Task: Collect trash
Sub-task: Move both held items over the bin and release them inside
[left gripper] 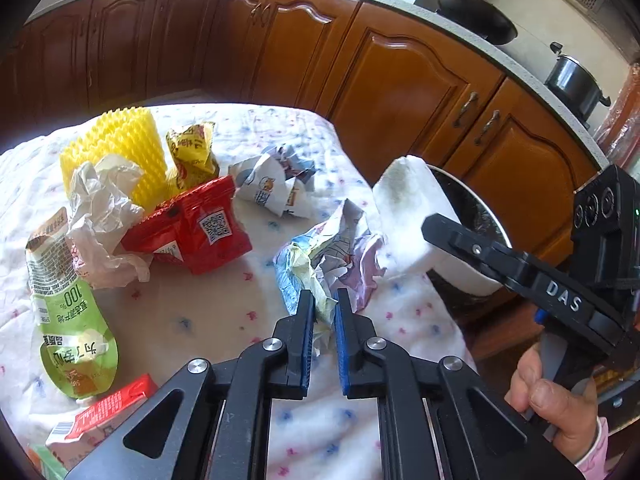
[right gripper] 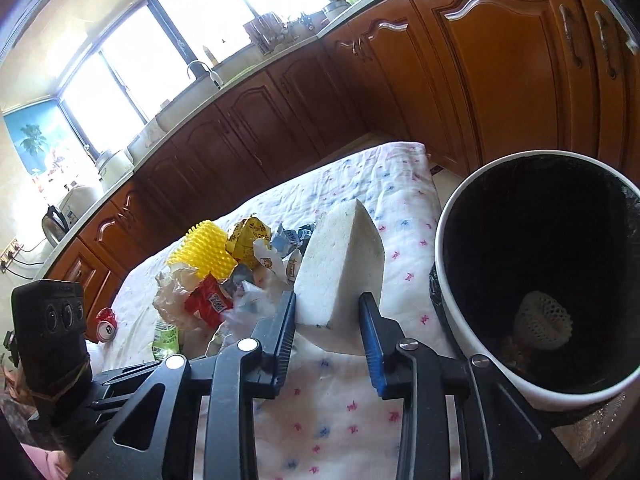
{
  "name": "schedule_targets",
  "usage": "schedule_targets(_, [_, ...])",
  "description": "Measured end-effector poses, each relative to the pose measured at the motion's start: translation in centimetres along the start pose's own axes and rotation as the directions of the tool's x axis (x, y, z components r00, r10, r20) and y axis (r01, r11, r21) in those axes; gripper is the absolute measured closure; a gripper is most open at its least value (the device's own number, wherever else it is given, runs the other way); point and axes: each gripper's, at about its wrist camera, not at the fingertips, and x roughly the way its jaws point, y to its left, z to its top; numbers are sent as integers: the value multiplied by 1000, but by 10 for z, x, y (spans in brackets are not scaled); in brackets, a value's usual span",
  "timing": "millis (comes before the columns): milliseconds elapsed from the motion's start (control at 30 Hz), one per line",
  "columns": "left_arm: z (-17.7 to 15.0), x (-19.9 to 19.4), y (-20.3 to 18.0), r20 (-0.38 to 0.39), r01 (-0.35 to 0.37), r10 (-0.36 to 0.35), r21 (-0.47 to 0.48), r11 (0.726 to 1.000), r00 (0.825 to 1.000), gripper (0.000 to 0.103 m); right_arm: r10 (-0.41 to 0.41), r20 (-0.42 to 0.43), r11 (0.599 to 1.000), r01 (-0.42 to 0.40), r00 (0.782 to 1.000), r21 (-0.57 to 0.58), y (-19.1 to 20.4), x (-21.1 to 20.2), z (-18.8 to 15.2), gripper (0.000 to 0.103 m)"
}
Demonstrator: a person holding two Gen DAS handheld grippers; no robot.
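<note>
A crumpled pale blue and yellow paper wrapper point(left gripper: 320, 256) lies on the flowered tablecloth point(left gripper: 192, 320). My left gripper point(left gripper: 324, 306) is shut on its near edge. A white foam block point(right gripper: 340, 264) stands on edge near the table's right side, and my right gripper point(right gripper: 327, 314) is shut on its lower end, both pads against it. In the left wrist view the same foam block point(left gripper: 412, 208) shows with one of the right gripper's fingers point(left gripper: 456, 236) beside it. The white bin with a black liner point(right gripper: 448, 280) stands just right of the table, a white foam net point(right gripper: 542, 320) inside.
More trash lies on the left half: a red packet point(left gripper: 192, 228), a yellow spiky mat point(left gripper: 120, 148), a yellow wrapper point(left gripper: 192, 152), a green pouch point(left gripper: 72, 320), white crumpled paper point(left gripper: 100, 208), printed paper point(left gripper: 272, 184), a red carton point(left gripper: 108, 412). Wooden cabinets point(left gripper: 400, 80) stand behind.
</note>
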Motion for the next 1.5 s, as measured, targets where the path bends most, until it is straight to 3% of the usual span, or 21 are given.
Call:
schedule_targets(333, [-1, -15, -30, 23, 47, -49, 57, 997, 999, 99, -47, 80, 998, 43, 996, 45, -17, -63, -17, 71])
schedule_targets(667, [13, -9, -64, 36, 77, -82, 127, 989, 996, 99, -119, 125, 989, 106, 985, 108, -50, -99, -22, 71])
schedule_targets(1067, [43, 24, -100, 28, 89, -97, 202, 975, 995, 99, -162, 135, 978, 142, 977, 152, -77, -108, -15, 71])
schedule_targets(1500, [79, 89, -133, -33, 51, -44, 264, 963, 998, 99, -193, 94, 969, 175, 977, 172, -106, -94, 10, 70])
